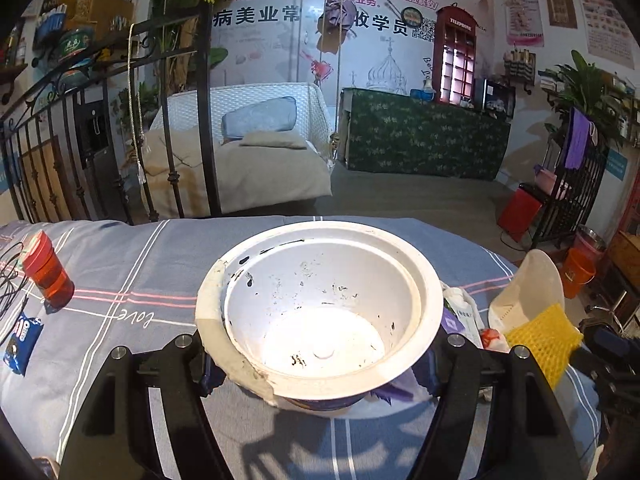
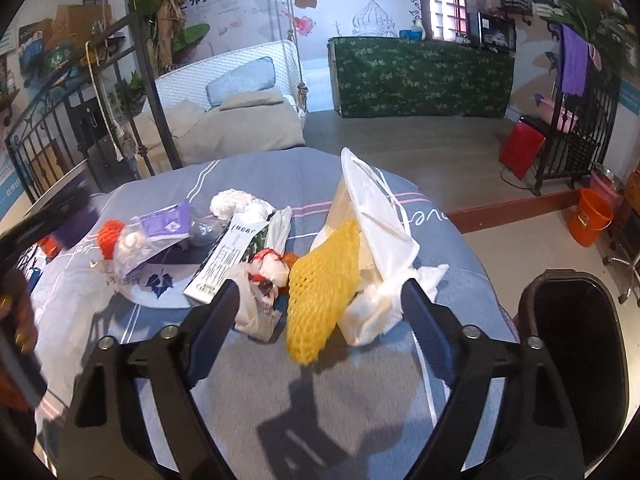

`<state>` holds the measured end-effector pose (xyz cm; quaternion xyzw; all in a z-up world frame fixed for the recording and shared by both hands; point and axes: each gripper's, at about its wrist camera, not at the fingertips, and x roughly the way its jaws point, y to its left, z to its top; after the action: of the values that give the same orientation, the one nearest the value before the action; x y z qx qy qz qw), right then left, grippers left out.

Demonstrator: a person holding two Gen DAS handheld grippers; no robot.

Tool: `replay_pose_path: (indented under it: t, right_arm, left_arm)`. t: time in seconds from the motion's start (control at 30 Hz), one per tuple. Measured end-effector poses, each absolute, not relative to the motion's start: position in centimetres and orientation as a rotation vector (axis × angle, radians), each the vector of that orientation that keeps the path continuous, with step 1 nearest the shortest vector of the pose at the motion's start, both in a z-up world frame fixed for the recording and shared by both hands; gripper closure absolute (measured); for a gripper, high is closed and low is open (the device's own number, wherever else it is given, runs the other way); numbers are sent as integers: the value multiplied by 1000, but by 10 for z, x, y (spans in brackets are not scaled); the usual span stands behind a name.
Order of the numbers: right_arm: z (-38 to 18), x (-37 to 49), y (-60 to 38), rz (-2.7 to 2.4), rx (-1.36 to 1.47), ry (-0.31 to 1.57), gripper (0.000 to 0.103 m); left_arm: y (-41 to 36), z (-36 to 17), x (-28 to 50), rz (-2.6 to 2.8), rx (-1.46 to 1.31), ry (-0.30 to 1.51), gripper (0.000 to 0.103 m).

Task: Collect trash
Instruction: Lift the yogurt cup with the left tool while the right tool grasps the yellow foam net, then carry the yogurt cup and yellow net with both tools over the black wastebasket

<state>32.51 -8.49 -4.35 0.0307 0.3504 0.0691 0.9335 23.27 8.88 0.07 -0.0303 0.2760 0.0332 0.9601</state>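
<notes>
Two grippers over trash on the striped tablecloth (image 2: 360, 392).

Empty white noodle bowl (image 1: 320, 304) clamped across its body by left gripper (image 1: 320, 356), mouth tilted toward camera, dark flecks inside, lifted clear of cloth with shadow beneath. Right gripper (image 2: 320, 304) jaws spread, straddling yellow foam net (image 2: 320, 292) and crumpled white tissue (image 2: 380, 304), pads seemingly not pressing either, though motion blur leaves contact uncertain. Behind net: upright white paper bag (image 2: 372, 216). Left of that: milk carton (image 2: 228, 256), purple-printed plastic wrapper (image 2: 168, 224), red-and-white scraps (image 2: 272, 264). Red jar (image 1: 46, 272) and blue snack packet (image 1: 22, 336) at far left edge. Black bin (image 2: 576, 360) beside table, right.
</notes>
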Motion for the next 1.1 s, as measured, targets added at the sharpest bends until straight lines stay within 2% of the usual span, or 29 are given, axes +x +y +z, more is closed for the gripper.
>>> replay_pose_path:
  t: [0.1,0.2,0.3,0.37,0.47,1.1]
  right_arm:
    - [-46,335,-84,118,62,724,23]
    - [-54,343,-85,99,77,760,37]
    - [-65,348,-88,85,108,792,52]
    - [-71,349,-88,70,115,802,78]
    - [-70,343,-89,118,155,789,89]
    - [-42,253,-90,214,134,686,91]
  left_arm:
    - [86,-5,225,56,-76,573,33]
    - [82,-11,218,47,-76,585,33]
    - [79,-20,210,21,-79,608,33]
    - [76,-24,205,13,-81,614,33]
    - [72,-24,197,1,-87,609,33]
    - [27,-35,161,-115,-75,645,33]
